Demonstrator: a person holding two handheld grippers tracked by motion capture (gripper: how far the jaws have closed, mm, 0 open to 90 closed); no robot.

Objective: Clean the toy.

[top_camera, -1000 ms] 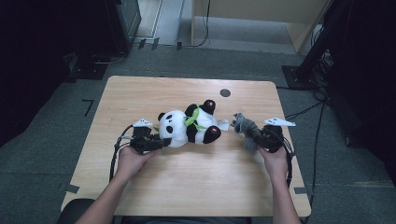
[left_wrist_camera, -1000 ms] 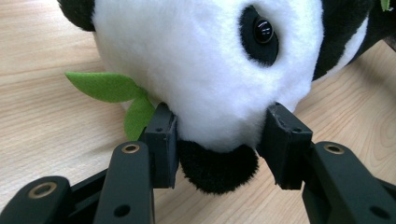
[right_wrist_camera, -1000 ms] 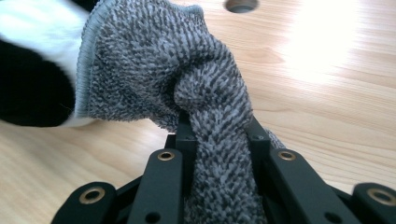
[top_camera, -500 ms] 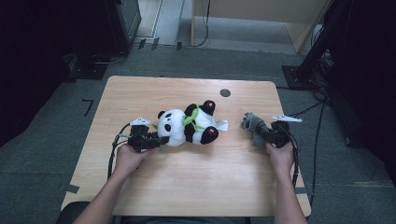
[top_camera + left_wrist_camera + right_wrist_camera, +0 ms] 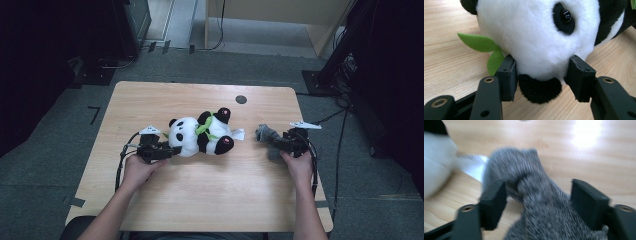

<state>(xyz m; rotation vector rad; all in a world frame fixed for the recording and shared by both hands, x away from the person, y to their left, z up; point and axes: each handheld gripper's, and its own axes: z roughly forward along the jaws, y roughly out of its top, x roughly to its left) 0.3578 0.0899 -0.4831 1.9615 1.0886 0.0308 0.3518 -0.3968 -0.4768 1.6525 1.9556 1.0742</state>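
In the high view, a stuffed panda (image 5: 202, 136) lies on its side near the middle of the wooden table (image 5: 210, 200). The left gripper (image 5: 167, 151) sits at the panda's head end, touching it, held by the person's left hand (image 5: 136, 169). On the far side of the panda, just past its white tag, lies a grey sock (image 5: 268, 136), with the right gripper (image 5: 276, 142) at it and the right hand (image 5: 298, 167) behind.

In the left gripper view, the two black jaws press on either side of the panda's white muzzle (image 5: 541, 50), the black nose sitting between them; they have just been easing apart, yet both pads still touch the fur. A green felt leaf (image 5: 480, 43) pokes out beside the panda's cheek.

In the right gripper view, which is blurred, the jaws have just been opening and stand apart. The sock (image 5: 531, 195) lies between them, bunched, and seemingly rests against one pad while clear of the other.
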